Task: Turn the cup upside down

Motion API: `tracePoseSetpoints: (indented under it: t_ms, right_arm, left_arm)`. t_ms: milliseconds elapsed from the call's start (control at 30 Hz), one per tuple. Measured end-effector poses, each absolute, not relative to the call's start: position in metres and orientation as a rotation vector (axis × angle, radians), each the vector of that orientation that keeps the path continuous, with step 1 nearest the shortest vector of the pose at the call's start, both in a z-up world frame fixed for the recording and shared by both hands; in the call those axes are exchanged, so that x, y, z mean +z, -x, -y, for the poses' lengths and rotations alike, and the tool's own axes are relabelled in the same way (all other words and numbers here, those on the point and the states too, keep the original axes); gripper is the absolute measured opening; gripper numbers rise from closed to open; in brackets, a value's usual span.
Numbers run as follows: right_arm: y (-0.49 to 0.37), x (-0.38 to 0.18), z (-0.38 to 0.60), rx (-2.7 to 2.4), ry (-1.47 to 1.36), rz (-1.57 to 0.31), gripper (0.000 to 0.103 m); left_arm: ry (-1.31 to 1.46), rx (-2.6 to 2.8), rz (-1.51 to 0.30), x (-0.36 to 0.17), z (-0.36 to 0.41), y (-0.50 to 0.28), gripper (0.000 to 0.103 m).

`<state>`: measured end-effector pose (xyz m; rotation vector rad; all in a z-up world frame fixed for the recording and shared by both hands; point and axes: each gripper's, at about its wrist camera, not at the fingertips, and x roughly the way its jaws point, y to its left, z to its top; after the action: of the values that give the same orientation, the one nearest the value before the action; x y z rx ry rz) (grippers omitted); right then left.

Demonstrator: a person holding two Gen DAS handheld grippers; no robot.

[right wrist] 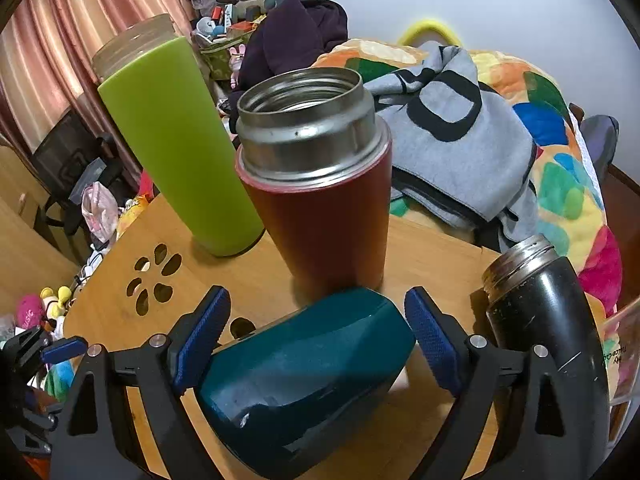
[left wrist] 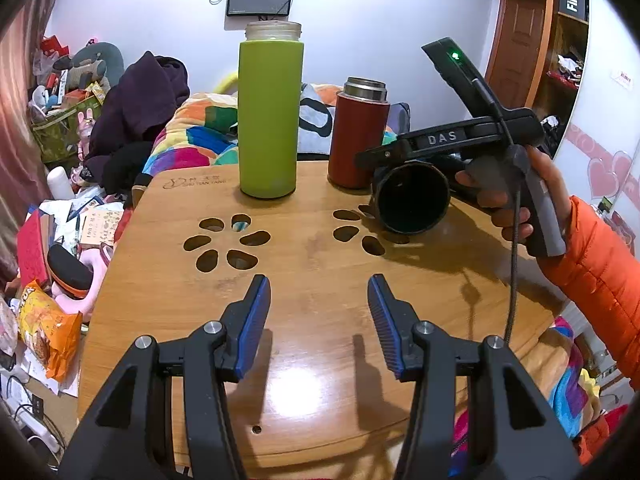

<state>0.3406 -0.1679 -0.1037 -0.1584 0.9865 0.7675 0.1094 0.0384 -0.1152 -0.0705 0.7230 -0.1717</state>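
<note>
The right gripper [left wrist: 376,160] has "DAS" on a plate along its body. A black box [left wrist: 573,0] on the shelf reads "Fiilo". The table [left wrist: 320,280] bears a printed logo [left wrist: 196,182] too small to read.

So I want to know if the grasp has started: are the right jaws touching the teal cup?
Cannot tell. In the right wrist view the right gripper straddles the teal cup, jaws wide; no gap or contact shows plainly.

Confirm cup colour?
Dark teal cup, best seen in the right wrist view.
</note>
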Motion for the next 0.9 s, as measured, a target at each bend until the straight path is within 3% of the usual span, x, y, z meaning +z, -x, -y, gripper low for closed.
tracePoseSetpoints:
  t_ms: [900]
  right_arm:
    - [-0.242, -0.086, 0.204, 0.829, 0.139, -0.938, 0.086]
  left_arm:
    - [0.022, -0.211, -0.678, -0.081, -0.003, -0.104, 0.05]
